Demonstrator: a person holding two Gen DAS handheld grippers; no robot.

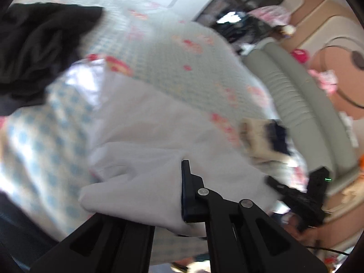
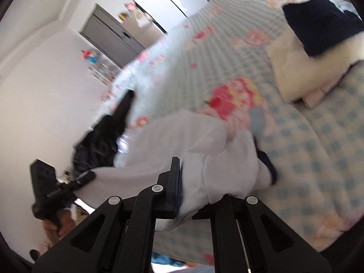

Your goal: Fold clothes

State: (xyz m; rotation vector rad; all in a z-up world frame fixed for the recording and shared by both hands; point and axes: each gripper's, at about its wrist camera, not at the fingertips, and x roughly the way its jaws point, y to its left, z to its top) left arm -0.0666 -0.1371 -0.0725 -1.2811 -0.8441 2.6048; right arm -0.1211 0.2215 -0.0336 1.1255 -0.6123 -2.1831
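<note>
Two grippers, one in each of my hands, pinch the same white garment (image 1: pixel 145 136) at opposite ends. My left gripper (image 1: pixel 179 195) is clamped on a bunched fold of it; only one flat black pad shows, pressed into the cloth, the other hidden beneath. My right gripper (image 2: pixel 182 188) is likewise closed on the fabric, which wraps over its far finger. The garment is thin, smooth and softly creased, with a dark-trimmed edge (image 2: pixel 270 168) at the right in the right wrist view. It lies stretched between the two grippers, along the near edge of a bed (image 1: pixel 182 68) covered in a blue-and-white checked quilt with pink floral prints. A crumpled black garment (image 1: pixel 38 50) sits far left on the quilt; a cream and navy folded item (image 2: pixel 314 52) rests far right.
</note>
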